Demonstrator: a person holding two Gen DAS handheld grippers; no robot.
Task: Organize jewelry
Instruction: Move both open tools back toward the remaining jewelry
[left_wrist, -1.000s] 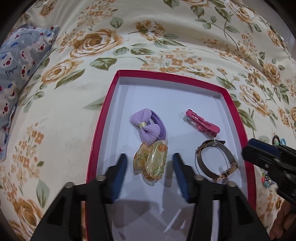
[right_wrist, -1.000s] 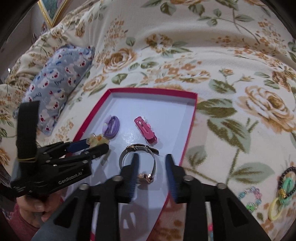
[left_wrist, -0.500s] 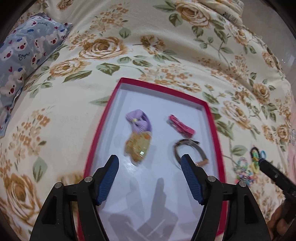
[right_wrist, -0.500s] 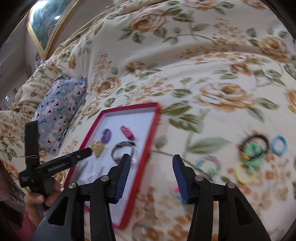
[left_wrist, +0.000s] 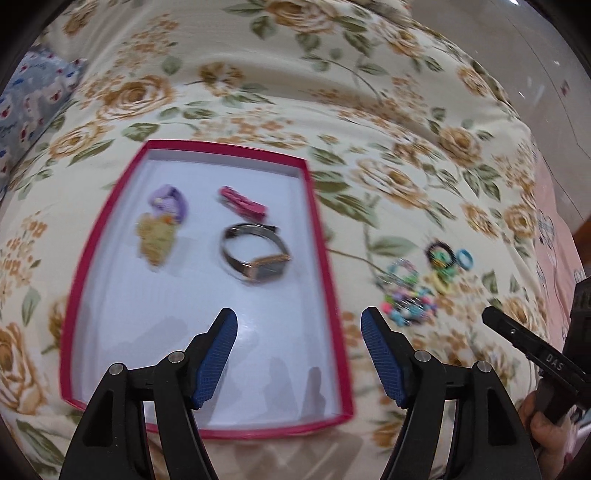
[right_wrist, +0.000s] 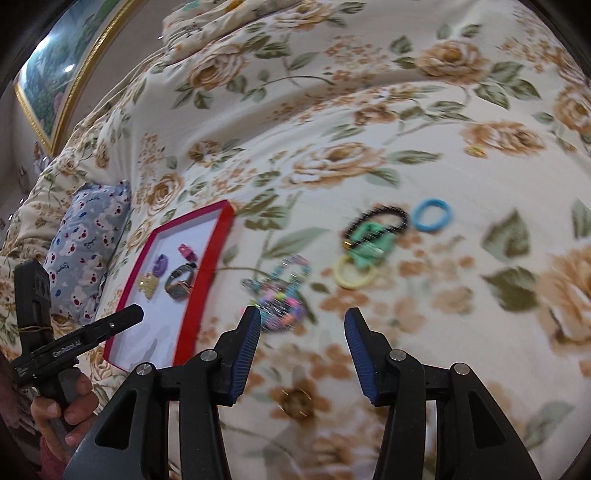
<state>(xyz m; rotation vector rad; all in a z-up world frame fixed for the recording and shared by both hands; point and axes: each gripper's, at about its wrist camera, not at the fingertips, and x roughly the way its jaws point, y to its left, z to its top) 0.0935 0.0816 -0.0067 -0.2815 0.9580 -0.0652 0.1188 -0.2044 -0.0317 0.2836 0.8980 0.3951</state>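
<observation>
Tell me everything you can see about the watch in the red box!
The wristwatch has a dark band closed into a loop and a rectangular face with a gold-looking rim. It lies on its side on the white floor of the red-edged box, near the right wall, just below the pink hair clip. Neither claw touches it.

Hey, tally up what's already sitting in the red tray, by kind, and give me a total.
In the red tray:
Purple bow hair tie: 1
Yellow claw clip: 1
Pink hair clip: 1
Wristwatch: 1
Total: 4
</observation>
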